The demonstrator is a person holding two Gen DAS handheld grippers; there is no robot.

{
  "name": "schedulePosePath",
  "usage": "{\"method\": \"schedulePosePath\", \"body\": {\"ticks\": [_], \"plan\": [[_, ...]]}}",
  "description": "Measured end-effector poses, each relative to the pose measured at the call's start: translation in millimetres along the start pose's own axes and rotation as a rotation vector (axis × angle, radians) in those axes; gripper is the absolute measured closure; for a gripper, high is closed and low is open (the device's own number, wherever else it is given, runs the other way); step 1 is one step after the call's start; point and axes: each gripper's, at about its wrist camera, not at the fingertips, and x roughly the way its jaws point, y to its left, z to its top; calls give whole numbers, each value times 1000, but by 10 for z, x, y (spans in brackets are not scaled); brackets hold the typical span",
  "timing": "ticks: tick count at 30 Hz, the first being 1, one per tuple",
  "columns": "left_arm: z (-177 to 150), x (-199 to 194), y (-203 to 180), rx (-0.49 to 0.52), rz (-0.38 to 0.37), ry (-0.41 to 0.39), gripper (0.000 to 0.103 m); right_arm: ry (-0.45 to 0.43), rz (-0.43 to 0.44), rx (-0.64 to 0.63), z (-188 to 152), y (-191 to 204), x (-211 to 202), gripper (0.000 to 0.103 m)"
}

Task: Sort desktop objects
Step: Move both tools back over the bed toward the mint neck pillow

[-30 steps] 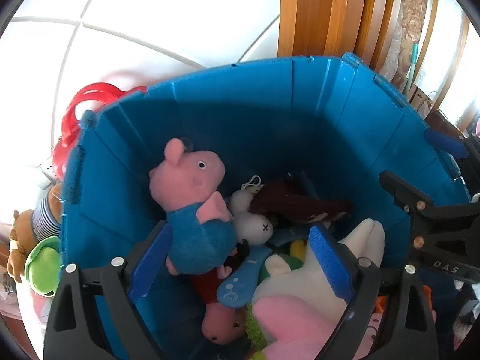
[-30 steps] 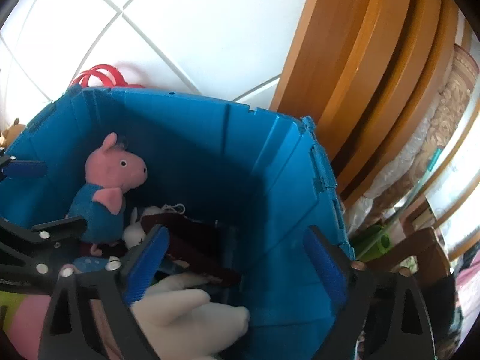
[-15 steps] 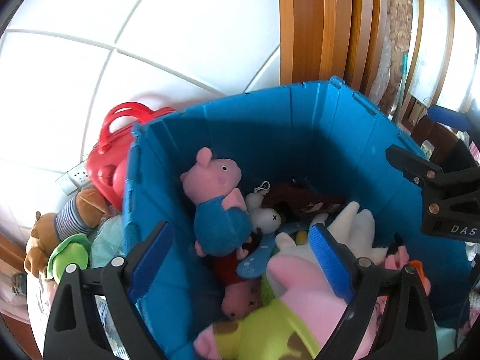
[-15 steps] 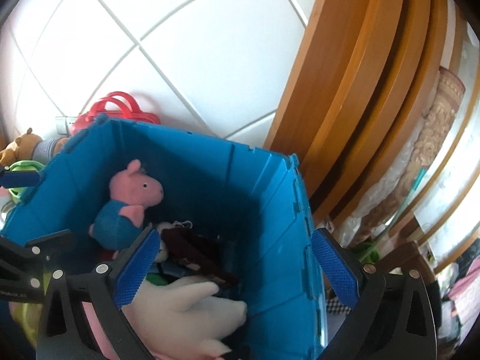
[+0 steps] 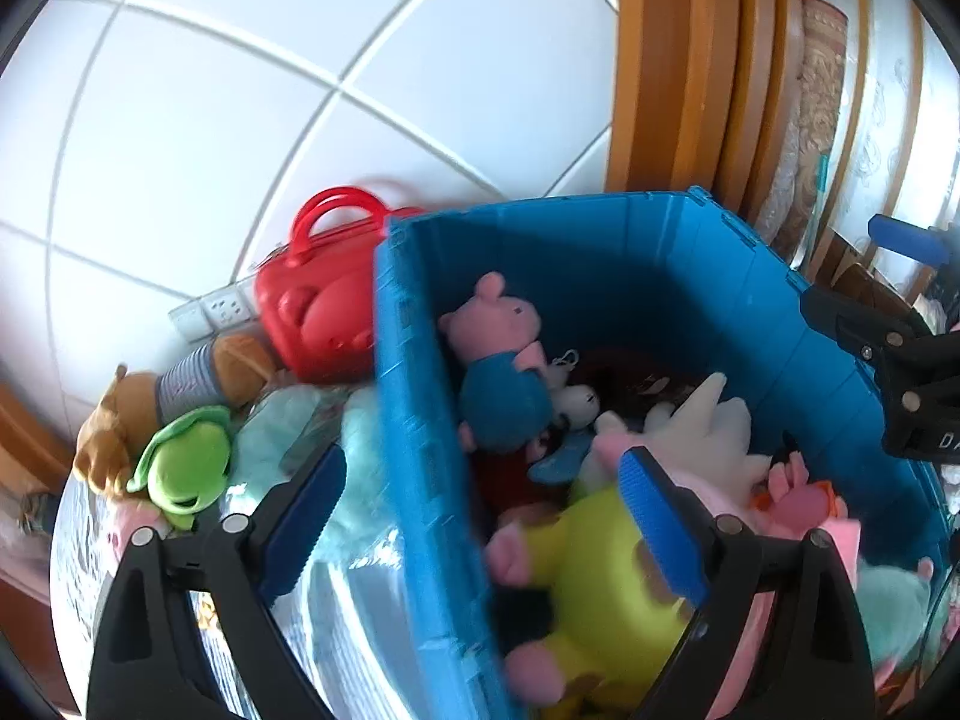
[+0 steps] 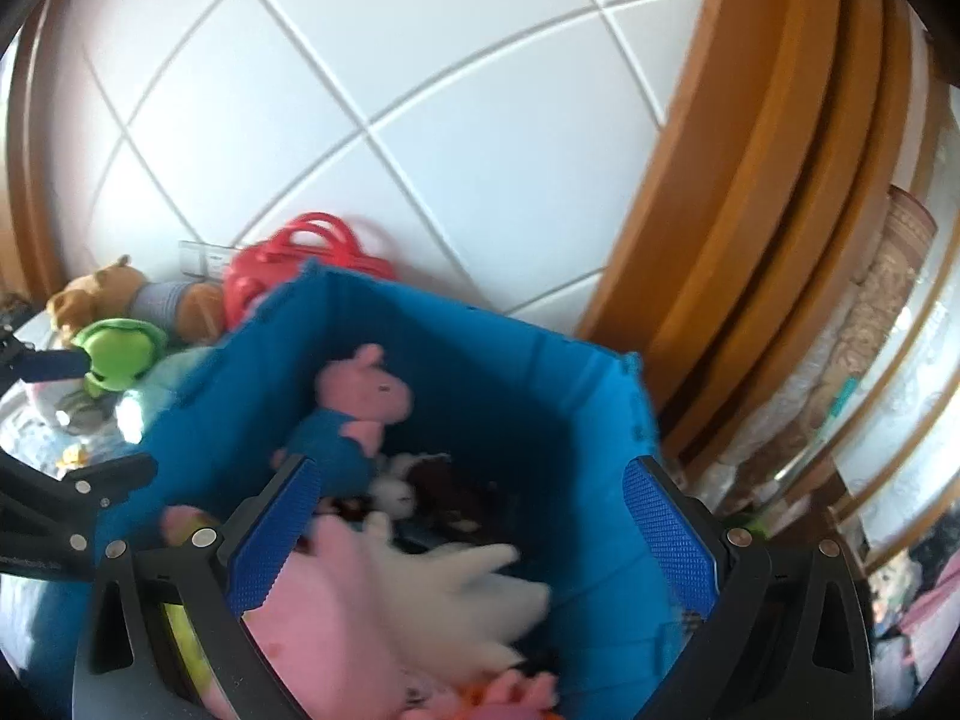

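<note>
Blue bin (image 5: 690, 276) against the tiled wall, already holding a heap of soft toys; more toys lie outside it on the table (image 5: 336, 618), just beside its near wall. Main risk for you: the left tongs (image 5: 480, 531) straddle that wall (image 5: 420, 480), 1 finger outside and 1 inside, so a careless drop or sideways swing could knock the rim and shove the bin, or snag the yellow toy (image 5: 600, 564) lying under the inner finger. The pig toy (image 5: 498, 372) leans upright in the bin's far corner on top of the heap; a bump could topple it. The toys left to sort, the green toy (image 5: 186, 468), the brown toy (image 5: 174, 384) and the pale blue toy (image 5: 360, 468), crowd together with the red case (image 5: 324, 312), so a wide grab may catch 2 at once. Left tongs: spread wide, nothing between the pads, none seen touching a toy. Right tongs (image 6: 474, 534): likewise spread wide above the bin's interior, empty, with the white plush wings (image 6: 456, 588) lying below the gap; contact cannot be made out through the blur.
</note>
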Motion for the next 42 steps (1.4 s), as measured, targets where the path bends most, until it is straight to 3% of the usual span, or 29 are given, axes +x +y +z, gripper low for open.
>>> {"method": "schedulePosePath", "body": {"ticks": [12,20,29,35,42], "plan": [[-756,-413,1627,-134,150,51,10,-28,83,-50,191,1283,-281,1],[-1257,-616,2523,-133,165,86,10,-7,151,-9,250,2342,-369,1],[-1595,-482,3135,-183,161,129,10,51,202,7,230,3124,-175,1],[-1730,-285,3368,-254,167,143,10,84,248,19,244,3435,232,1],[-1760,193,3411,-219,104,163,10,196,222,18,64,3682,844,1]]}}
